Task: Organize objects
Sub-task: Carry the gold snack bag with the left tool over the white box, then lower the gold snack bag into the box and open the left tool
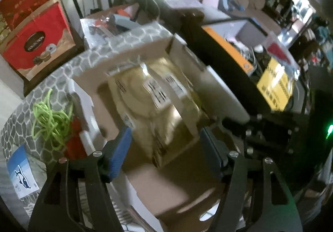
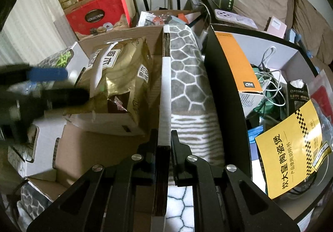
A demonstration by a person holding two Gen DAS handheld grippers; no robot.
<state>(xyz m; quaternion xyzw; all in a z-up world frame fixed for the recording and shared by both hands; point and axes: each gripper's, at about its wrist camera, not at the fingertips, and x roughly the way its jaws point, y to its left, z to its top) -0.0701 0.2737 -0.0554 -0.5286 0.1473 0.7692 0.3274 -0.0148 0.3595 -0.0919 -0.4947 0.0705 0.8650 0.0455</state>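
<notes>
A gold foil bag [image 1: 158, 105] with white labels lies inside an open cardboard box [image 1: 183, 178] patterned grey outside. My left gripper [image 1: 166, 146] is open, its blue pads either side of the bag's near end, just above it. In the right wrist view the same gold bag [image 2: 118, 78] rests in the box, and my right gripper [image 2: 164, 138] is shut on the box's right wall [image 2: 165, 90], pinching its top edge. The left gripper [image 2: 47, 84] shows there, blurred, at the bag's left side.
A green cord tangle [image 1: 52, 121] and a red item [image 1: 75, 142] lie left of the box. Red gift boxes [image 2: 97, 11] stand behind. A black bin [image 2: 224, 90] on the right holds an orange box [image 2: 239, 61], cables and a yellow booklet [image 2: 291, 153].
</notes>
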